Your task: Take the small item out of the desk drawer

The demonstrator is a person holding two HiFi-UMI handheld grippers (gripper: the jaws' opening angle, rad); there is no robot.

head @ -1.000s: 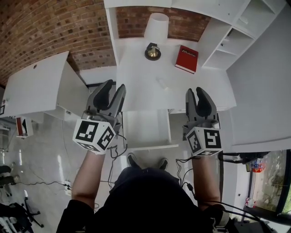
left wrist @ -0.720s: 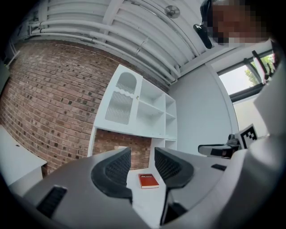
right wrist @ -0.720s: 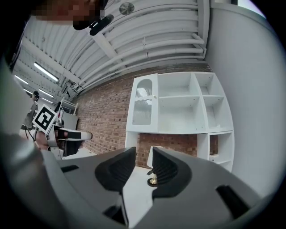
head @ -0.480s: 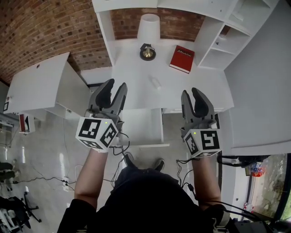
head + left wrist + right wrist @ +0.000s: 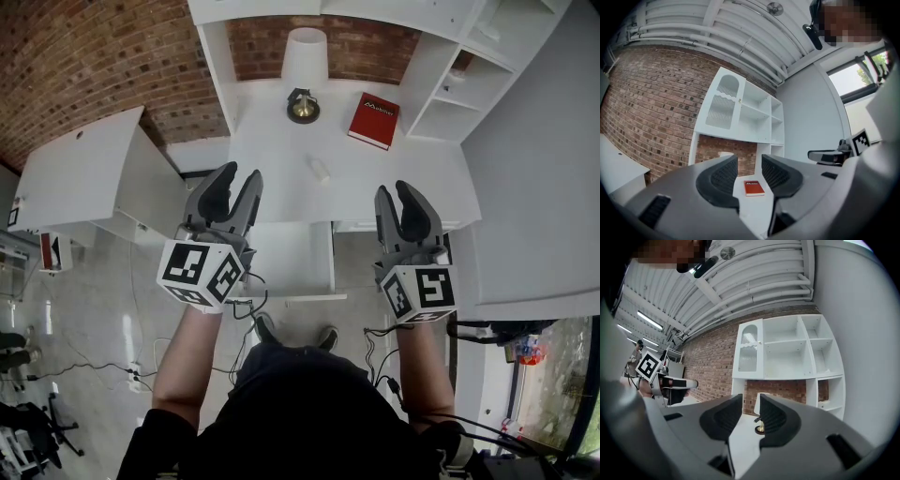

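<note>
The grey left gripper (image 5: pixel 237 180) and grey right gripper (image 5: pixel 396 192), both with jaws apart and empty, flank an open white desk drawer (image 5: pixel 291 258). Ahead, between their tips, a small pale oblong item (image 5: pixel 320 170) lies on the white desk (image 5: pixel 267 159). Further ahead of the right gripper is a red hardcover book (image 5: pixel 373 120). Level with the book, ahead between the two grippers, stands a brass-based lamp with white shade (image 5: pixel 303 105).

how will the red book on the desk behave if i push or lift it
The red book lies flat on the desk, so it should slide rather than roll or tip. It looks hardbound, so probably stiff. Its low edges may be hard to pinch.

An office-like room: white desk (image 5: pixel 281 159), shelf unit (image 5: pixel 448 105), brick wall (image 5: pixel 94 66).
</note>
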